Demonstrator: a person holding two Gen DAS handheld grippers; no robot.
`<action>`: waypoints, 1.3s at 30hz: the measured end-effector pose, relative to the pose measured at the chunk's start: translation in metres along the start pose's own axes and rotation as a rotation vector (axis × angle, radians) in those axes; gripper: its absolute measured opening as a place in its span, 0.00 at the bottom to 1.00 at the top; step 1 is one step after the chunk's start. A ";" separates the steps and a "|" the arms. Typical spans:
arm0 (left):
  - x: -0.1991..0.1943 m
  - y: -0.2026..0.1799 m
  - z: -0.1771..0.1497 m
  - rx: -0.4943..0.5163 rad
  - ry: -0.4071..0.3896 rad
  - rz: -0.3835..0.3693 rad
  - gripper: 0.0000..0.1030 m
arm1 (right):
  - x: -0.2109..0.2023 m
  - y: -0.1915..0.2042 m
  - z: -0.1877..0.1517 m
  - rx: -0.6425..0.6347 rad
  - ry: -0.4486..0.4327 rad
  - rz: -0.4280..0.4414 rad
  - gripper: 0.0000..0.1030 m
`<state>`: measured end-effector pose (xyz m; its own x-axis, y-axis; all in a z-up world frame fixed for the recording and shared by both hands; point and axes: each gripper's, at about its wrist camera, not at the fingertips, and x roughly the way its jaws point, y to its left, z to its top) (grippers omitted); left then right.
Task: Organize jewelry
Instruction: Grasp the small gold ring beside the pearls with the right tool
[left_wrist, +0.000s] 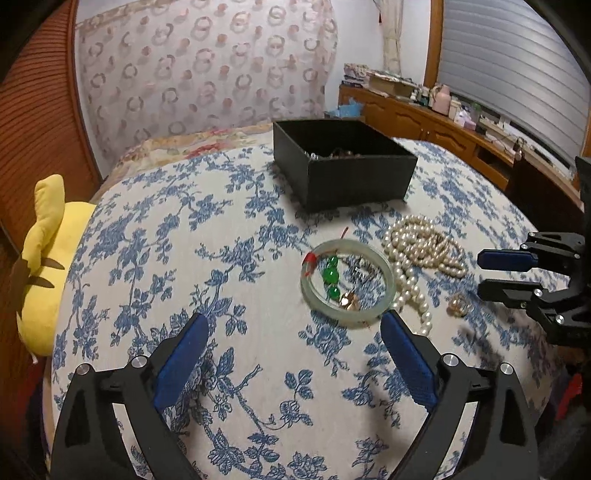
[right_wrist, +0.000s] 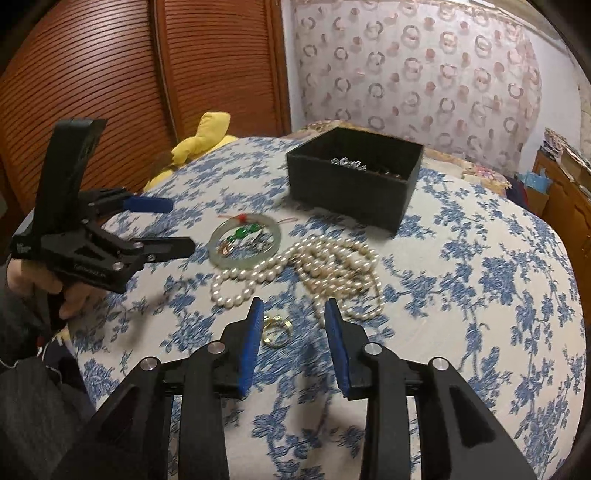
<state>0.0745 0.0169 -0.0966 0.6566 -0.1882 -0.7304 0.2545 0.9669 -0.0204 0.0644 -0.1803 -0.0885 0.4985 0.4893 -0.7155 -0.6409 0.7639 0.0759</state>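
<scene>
A pale jade bangle (left_wrist: 347, 317) lies on the floral cloth, with green beads (left_wrist: 331, 275) and small charms inside its ring; it also shows in the right wrist view (right_wrist: 221, 260). A heap of pearl necklaces (left_wrist: 421, 247) lies to its right, and shows in the right wrist view (right_wrist: 325, 266). A gold ring (right_wrist: 277, 332) lies between my right gripper's fingers; it also shows in the left wrist view (left_wrist: 458, 304). A black box (left_wrist: 343, 166) holding jewelry stands behind. My left gripper (left_wrist: 295, 325) is open, just short of the bangle. My right gripper (right_wrist: 294, 306) is open around the ring.
A yellow plush toy (left_wrist: 44, 258) lies at the cloth's left edge. A wooden shutter door (right_wrist: 110, 74) and a patterned curtain (left_wrist: 203, 66) stand behind. A wooden cabinet (left_wrist: 424, 118) with clutter runs along the right wall.
</scene>
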 end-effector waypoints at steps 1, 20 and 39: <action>0.001 0.000 -0.001 0.002 0.005 0.002 0.88 | 0.001 0.001 0.000 -0.005 0.007 0.003 0.35; 0.014 0.001 0.001 0.003 0.054 -0.036 0.88 | 0.020 0.009 -0.003 -0.083 0.091 -0.023 0.21; 0.029 -0.010 0.041 -0.009 0.025 -0.133 0.88 | 0.006 -0.004 -0.005 -0.044 0.042 -0.047 0.21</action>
<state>0.1199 -0.0055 -0.0893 0.5996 -0.3106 -0.7376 0.3320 0.9351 -0.1239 0.0669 -0.1822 -0.0961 0.5048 0.4344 -0.7460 -0.6424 0.7663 0.0115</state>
